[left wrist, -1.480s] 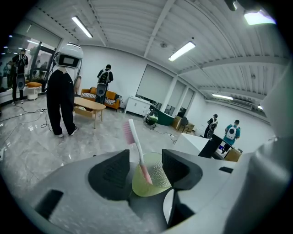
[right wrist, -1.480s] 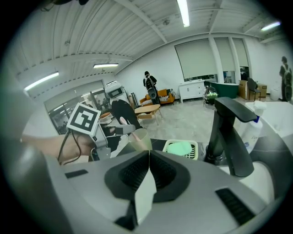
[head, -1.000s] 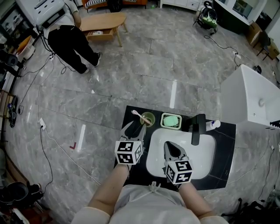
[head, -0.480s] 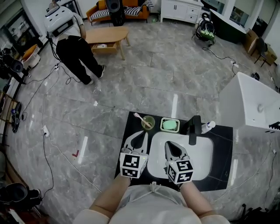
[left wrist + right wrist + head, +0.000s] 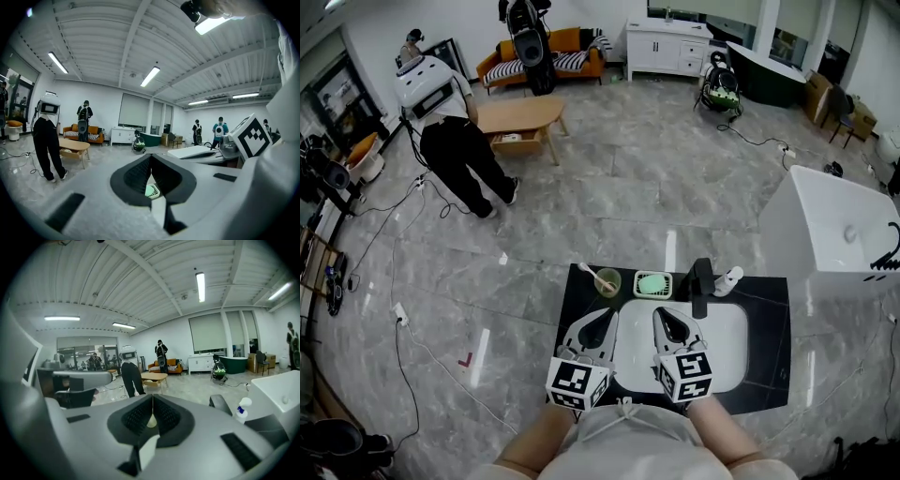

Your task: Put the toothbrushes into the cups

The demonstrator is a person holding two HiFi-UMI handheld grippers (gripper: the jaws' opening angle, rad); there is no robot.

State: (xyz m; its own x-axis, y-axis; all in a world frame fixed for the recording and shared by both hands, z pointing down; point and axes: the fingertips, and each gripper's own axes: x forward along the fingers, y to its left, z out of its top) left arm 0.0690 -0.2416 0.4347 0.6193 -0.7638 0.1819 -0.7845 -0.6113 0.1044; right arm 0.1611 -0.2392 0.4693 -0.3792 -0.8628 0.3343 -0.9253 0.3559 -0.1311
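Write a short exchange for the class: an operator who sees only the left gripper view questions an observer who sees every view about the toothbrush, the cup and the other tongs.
Operator: My view shows little beyond my own left tongs, which are shut. Where is the toothbrush?
Observer: The head view shows a toothbrush leaning in the cup, with its head sticking out to the left.
Operator: Where does that cup stand?
Observer: It stands at the back left corner of the black counter, left of the sink.
Operator: And the right tongs?
Observer: The right tongs are shut with nothing between them.
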